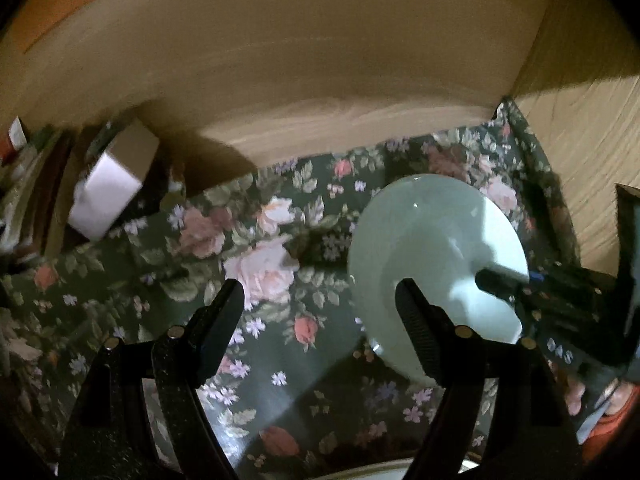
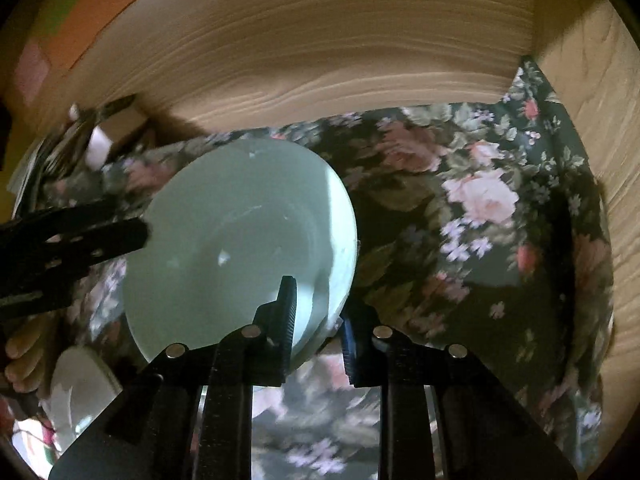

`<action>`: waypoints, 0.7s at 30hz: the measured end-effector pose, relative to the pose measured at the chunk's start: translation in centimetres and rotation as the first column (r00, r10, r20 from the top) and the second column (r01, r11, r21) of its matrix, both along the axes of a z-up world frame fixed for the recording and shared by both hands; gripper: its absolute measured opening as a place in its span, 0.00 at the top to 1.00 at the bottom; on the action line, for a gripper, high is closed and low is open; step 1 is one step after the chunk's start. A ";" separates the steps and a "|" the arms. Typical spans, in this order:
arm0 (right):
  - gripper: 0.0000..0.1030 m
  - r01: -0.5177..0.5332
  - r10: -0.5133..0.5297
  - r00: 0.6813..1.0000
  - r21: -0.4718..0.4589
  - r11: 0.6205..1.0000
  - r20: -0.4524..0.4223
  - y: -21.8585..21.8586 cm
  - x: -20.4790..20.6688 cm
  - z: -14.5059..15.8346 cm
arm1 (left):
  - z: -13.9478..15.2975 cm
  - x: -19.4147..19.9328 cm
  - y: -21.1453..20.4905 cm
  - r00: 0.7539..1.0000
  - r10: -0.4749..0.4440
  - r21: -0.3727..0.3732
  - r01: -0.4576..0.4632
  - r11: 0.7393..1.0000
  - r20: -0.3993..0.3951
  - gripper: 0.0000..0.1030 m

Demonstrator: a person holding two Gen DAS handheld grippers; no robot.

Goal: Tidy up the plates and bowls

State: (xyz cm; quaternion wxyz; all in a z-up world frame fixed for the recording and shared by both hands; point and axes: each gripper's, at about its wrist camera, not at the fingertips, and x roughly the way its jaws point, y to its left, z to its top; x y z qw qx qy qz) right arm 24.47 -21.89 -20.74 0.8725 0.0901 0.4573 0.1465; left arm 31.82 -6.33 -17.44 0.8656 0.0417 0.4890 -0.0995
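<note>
1. Left wrist view showed wooden walls (image 1: pixel 320 60) closing in a shelf-like recess, its floor covered by a dark floral cloth (image 1: pixel 260 240)
2. A pale green bowl (image 1: pixel 432 248) was the largest dish, tilted with its hollow facing the camera; whether its lower edge touched the cloth I could not tell
3. The right gripper (image 2: pixel 318 312) was clamped on the bowl's near rim: in the right wrist view one finger lay inside the bowl (image 2: pixel 240 232) and the other outside, the rim pinched between the pads
4. The left gripper (image 1: pixel 320 312) hung wide apart and empty above the cloth; the bowl lay to its right, with only its right finger overlapping the bowl's near edge in the picture, touching or not I could not tell
5. From the right wrist view the left gripper's dark body (image 2: pixel 72 248) reached in from the left, its tip at the bowl's far-left rim
6. A white box (image 1: pixel 108 196) stood in the recess's left corner, well apart from the bowl
7. Another pale dish (image 2: pixel 80 392) showed at the lower left of the right wrist view, just beside a person's fingers (image 2: pixel 24 356)
</note>
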 end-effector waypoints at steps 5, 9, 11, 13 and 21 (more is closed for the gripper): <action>0.80 0.025 -0.025 1.000 0.017 1.000 0.002 0.1 -1.3 0.2 | -1.7 -0.6 -0.1 0.999 -0.001 0.021 0.002 1.000 -0.050 0.30; 0.74 0.051 -0.050 0.999 0.058 0.997 -0.017 -0.7 -0.5 -0.2 | -2.5 -0.6 -0.3 0.997 -0.005 0.022 0.007 1.000 -0.081 0.36; 0.71 0.071 -0.069 0.997 0.076 0.995 -0.025 -1.3 -0.6 -0.5 | -2.8 -0.5 -0.5 0.996 -0.006 0.028 0.008 1.000 -0.088 0.38; 0.71 0.079 -0.077 0.996 0.086 0.993 -0.035 -0.9 0.3 -0.7 | -3.2 -0.3 -0.8 0.996 -0.013 0.031 0.016 0.999 -0.093 0.42; 0.81 0.055 -0.050 0.997 0.100 0.993 -0.058 0.3 1.1 -1.4 | -4.2 0.0 -1.7 0.992 -0.050 0.022 0.053 0.998 -0.120 0.63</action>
